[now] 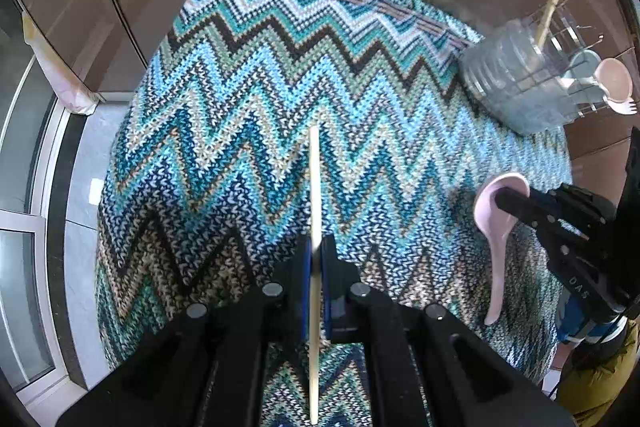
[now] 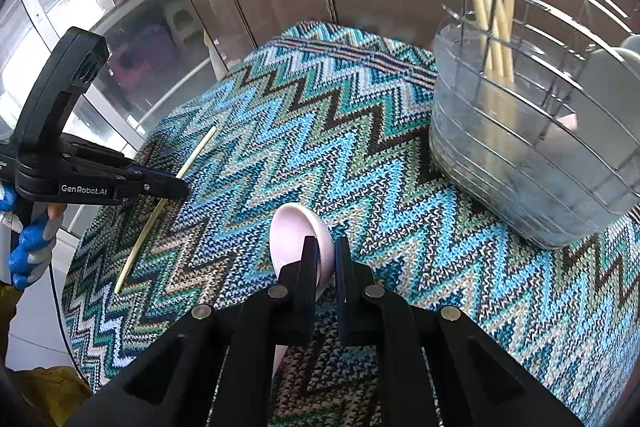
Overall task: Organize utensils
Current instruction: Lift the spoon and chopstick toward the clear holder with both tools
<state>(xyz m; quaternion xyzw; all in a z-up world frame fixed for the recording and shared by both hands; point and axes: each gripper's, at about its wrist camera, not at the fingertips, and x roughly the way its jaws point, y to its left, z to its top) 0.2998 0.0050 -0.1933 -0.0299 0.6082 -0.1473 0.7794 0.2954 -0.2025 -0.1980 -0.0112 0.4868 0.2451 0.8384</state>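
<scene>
the left gripper (image 1: 316,259) is clamped on a pale chopstick (image 1: 314,187) above the zigzag cloth (image 1: 240,107). the right gripper (image 2: 326,259) is clamped on the rim of a pink spoon (image 2: 296,231). the clear utensil basket (image 2: 520,155) stands at the cloth's far right, holding more chopsticks.

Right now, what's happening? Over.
Left hand-held gripper shut on chopstick. Right hand-held gripper shut on pink spoon. Path to holder clear.
</scene>
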